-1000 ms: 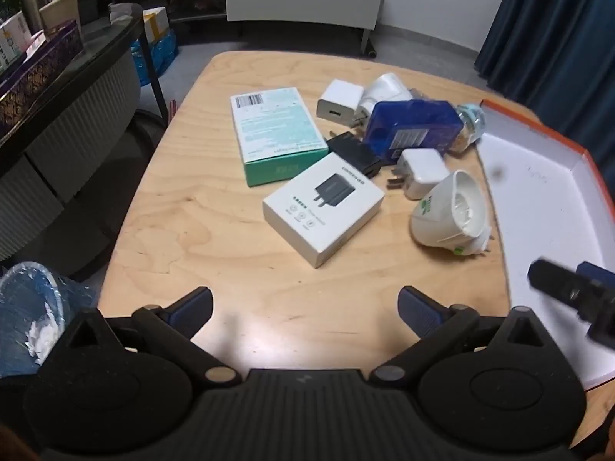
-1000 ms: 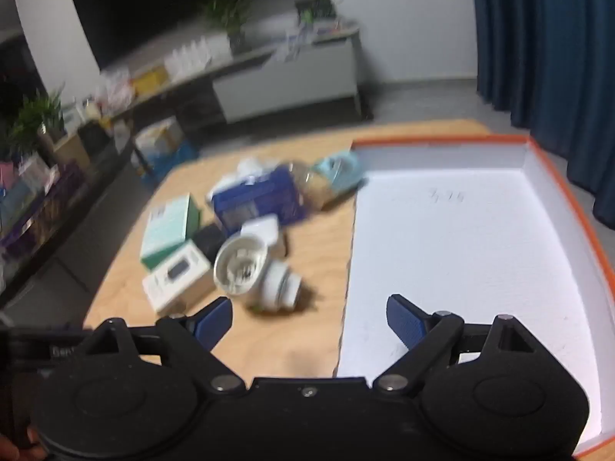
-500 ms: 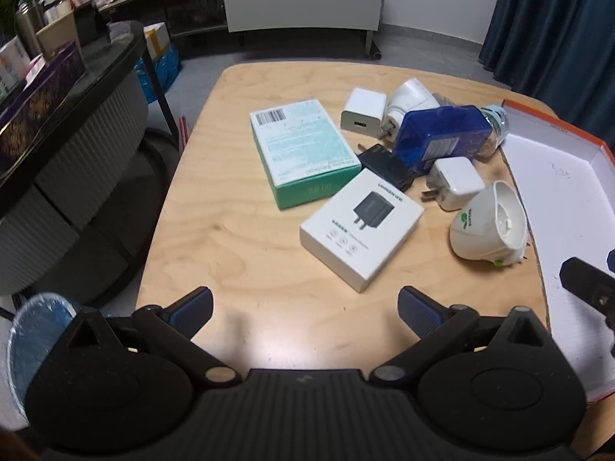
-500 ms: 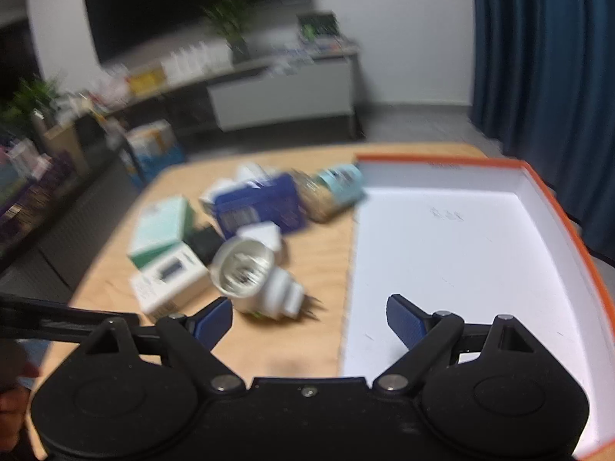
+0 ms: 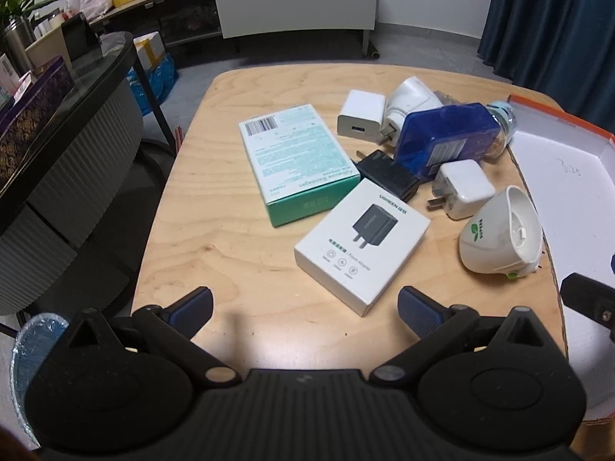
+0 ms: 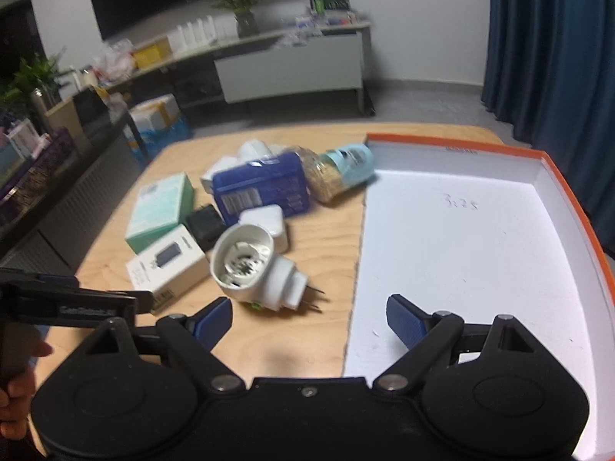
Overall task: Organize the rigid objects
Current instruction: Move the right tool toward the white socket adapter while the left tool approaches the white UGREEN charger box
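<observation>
1. Right wrist view: my right gripper gapes wide, empty, above the orange-rimmed box edge.
2. My left gripper is equally open, empty.
3. White plug-in device lies just left of the box; I'd straddle its round body, clear of the prongs.

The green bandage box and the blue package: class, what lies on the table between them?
A black charger lies between the green bandage box and the blue package, touching or nearly touching both. The left wrist view shows it best.
</observation>
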The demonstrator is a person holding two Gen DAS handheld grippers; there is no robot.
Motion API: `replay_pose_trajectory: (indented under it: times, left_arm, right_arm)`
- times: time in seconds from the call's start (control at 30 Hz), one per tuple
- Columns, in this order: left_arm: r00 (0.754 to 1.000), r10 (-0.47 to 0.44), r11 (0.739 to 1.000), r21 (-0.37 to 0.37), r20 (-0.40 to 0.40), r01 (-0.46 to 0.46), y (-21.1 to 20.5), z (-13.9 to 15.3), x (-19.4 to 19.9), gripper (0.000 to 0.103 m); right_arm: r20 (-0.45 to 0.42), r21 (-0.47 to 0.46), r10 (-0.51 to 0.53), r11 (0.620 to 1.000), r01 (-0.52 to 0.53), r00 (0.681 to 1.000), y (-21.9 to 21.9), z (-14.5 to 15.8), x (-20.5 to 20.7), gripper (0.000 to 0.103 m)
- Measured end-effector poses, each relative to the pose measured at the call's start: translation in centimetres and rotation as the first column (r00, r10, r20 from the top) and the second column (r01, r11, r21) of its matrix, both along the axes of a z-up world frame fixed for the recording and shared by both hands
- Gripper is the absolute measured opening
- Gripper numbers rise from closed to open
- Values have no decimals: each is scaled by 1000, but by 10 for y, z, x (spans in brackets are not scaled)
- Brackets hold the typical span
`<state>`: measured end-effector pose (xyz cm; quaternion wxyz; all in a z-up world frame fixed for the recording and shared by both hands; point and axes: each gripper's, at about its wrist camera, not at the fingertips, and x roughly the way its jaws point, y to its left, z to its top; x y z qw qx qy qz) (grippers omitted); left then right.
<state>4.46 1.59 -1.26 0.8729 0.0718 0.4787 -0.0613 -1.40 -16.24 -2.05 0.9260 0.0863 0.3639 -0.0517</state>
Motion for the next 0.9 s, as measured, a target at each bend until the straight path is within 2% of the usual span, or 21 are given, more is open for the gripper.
replay_pose_trajectory:
  times: [0.13, 0.4, 0.6, 0.9]
  left_arm:
    - [1000, -25, 1000, -11, 9, 25, -3, 1, 1, 103]
    - [999, -50, 998, -27, 7, 50, -7, -3, 4, 103]
    - [998, -57, 998, -18, -1, 57, -10, -6, 6, 103]
    - [998, -63, 998, -5, -4, 63, -13, -10, 9, 103]
  right_arm:
    - [-7, -54, 36, 998, -36, 999, 7, 0, 2, 102]
    - [-42, -27, 54, 998, -56, 998, 0, -3, 6, 102]
    - [-59, -86, 52, 995, -57, 997, 2, -1, 7, 102]
    - [-57, -79, 138, 987, -142, 989, 4, -4, 12, 102]
